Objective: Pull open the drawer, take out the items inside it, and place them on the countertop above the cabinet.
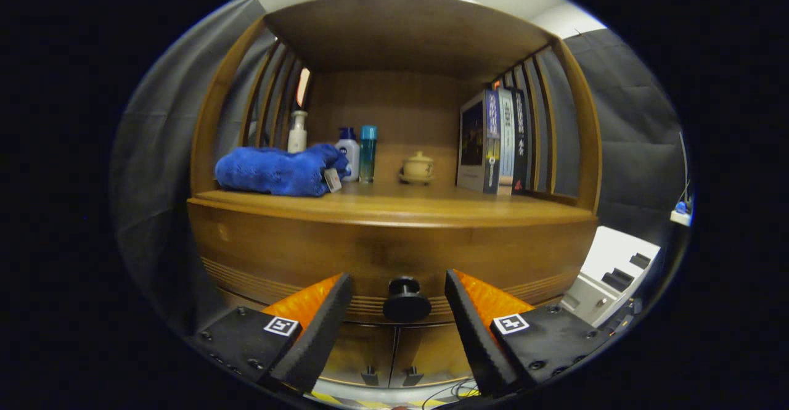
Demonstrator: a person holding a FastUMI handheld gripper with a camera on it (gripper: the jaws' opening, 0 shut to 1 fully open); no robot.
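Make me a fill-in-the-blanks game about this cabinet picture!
1. The gripper is open, and the drawer's round ____ sits between its fingers.
2. The blue towel lies on the ____.
3. The books stand at the shelf's ____ end.
4. The small lidded pot sits between the bottles and the ____.

Missing words: knob; countertop; right; books

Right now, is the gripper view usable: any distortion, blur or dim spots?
Gripper view: strong fisheye bends the countertop edge and cabinet sides; shelf lit evenly, towel and books sharp; drawer front dimmer; knob slightly soft, between the open gripper fingers, untouched.
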